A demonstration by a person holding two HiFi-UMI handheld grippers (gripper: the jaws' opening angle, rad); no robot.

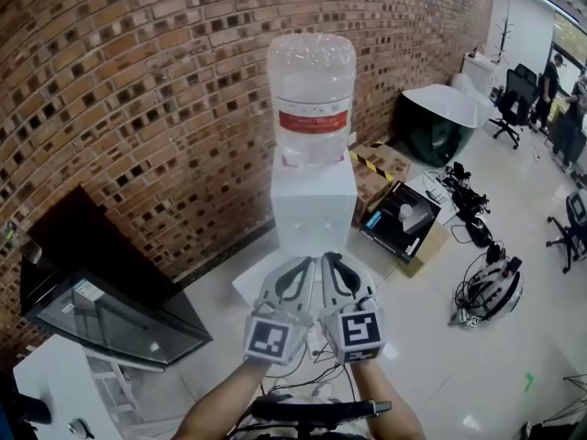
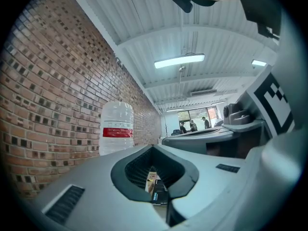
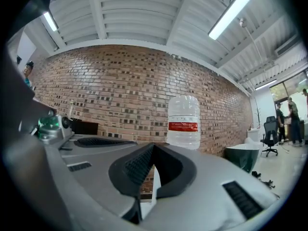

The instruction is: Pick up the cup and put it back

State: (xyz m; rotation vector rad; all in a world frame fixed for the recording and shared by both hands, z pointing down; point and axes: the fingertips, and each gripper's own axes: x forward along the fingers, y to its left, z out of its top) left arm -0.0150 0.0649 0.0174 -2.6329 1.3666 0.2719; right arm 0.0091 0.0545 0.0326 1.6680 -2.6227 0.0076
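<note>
No cup shows in any view. A white water dispenser (image 1: 313, 204) with a clear bottle (image 1: 312, 90) bearing a red label stands against the brick wall, straight ahead. My left gripper (image 1: 305, 264) and right gripper (image 1: 330, 262) are held side by side just in front of the dispenser's lower part, both shut with nothing between the jaws. In the left gripper view the gripper (image 2: 153, 148) points past the bottle (image 2: 117, 126), which stands to its left. In the right gripper view the gripper (image 3: 154, 146) points level at the wall, with the bottle (image 3: 183, 121) slightly to the right.
A black glass-fronted cabinet (image 1: 101, 310) stands at the left by the wall. Cardboard boxes (image 1: 381, 168) and an open black box (image 1: 404, 218) sit right of the dispenser. Cables and gear (image 1: 491, 287) lie on the floor. A round table (image 1: 440, 117) and office chairs stand farther right.
</note>
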